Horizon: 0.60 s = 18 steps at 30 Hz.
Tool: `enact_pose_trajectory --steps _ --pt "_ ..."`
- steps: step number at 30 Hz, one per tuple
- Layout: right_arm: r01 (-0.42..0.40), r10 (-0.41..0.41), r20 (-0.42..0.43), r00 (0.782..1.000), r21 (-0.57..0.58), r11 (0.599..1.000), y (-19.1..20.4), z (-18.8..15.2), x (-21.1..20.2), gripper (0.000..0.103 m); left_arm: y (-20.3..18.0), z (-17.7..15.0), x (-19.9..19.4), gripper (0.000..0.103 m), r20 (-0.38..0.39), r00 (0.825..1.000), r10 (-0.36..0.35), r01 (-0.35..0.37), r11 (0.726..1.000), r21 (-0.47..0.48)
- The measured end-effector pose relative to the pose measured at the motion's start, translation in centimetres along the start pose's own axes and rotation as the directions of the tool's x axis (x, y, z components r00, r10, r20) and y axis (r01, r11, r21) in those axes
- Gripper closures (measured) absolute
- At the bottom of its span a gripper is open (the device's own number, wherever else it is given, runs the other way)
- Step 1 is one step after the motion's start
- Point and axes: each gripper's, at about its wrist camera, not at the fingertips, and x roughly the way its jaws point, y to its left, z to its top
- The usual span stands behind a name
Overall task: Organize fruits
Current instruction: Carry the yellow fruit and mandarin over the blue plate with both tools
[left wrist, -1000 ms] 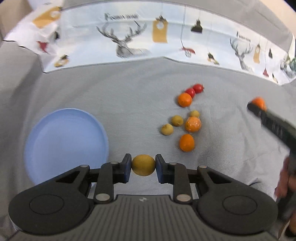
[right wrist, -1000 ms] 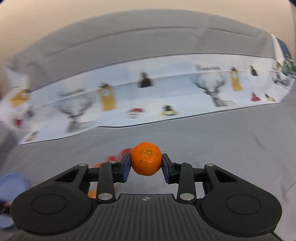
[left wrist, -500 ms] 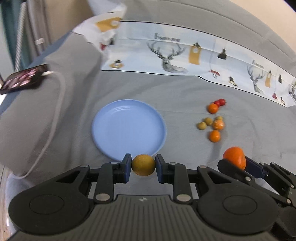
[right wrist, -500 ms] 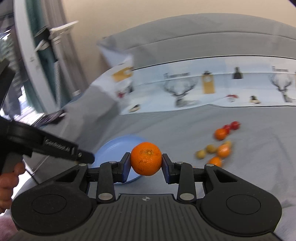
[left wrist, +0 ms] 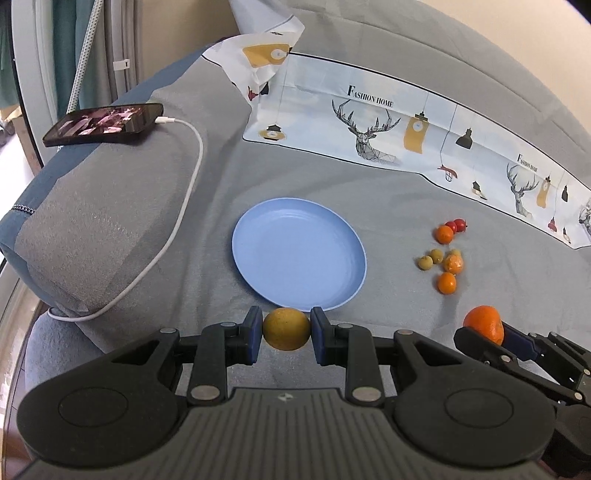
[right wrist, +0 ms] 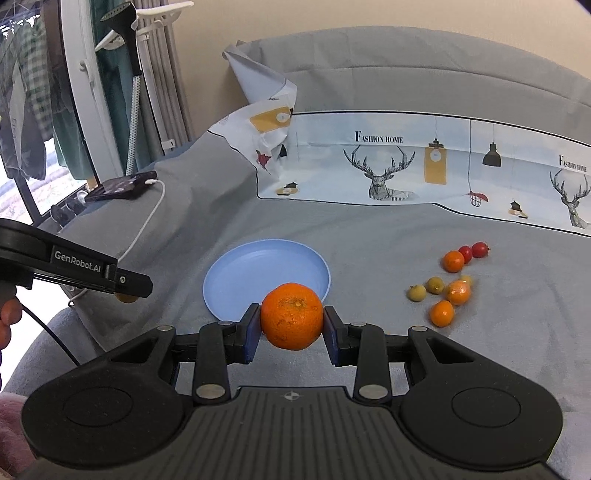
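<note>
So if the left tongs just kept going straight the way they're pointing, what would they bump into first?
Probably the blue plate. The left tongs, shut on a yellowish fruit, point down at its near rim, though depth is hard to judge; they might meet the grey cover just short of it.

you're looking across a bed [left wrist: 369,192] covered in a grey sheet, with a plain beige wall [right wrist: 332,22] behind it. a long grey bolster [right wrist: 443,66] runs along the head, and in front of it lies a pale printed cloth [right wrist: 406,166] with stags, hanging lamps and the words "fashion home"; its left corner is crumpled upward. to your left sits a grey pillow [left wrist: 92,221] with a blue edge, a phone [left wrist: 103,123] on top, a white cable [left wrist: 184,177] plugged into it. beyond that, daylight comes through a white-framed window [right wrist: 74,92], where clothes [right wrist: 26,110] hang.
</note>
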Motion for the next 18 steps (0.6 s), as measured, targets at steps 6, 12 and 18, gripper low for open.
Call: enact_pose_trajectory --steps 6,12,18 --pt "0.003 -0.004 -0.016 1.000 -0.024 1.000 0.9 0.2 0.8 0.066 0.6 0.0 0.4 0.072 -0.008 1.000 -0.006 0.006 1.000 -0.008" --pt "0.008 -0.010 -0.037 0.999 -0.040 0.999 1.3 0.2 1.6 0.066 0.8 0.4 0.9 0.072 -0.009 1.000 -0.015 0.015 1.000 -0.017" --pt "0.011 -0.013 -0.050 0.999 -0.052 0.999 1.5 0.5 2.2 0.066 1.0 0.9 1.6 0.072 -0.018 1.000 -0.019 0.019 1.000 -0.024"
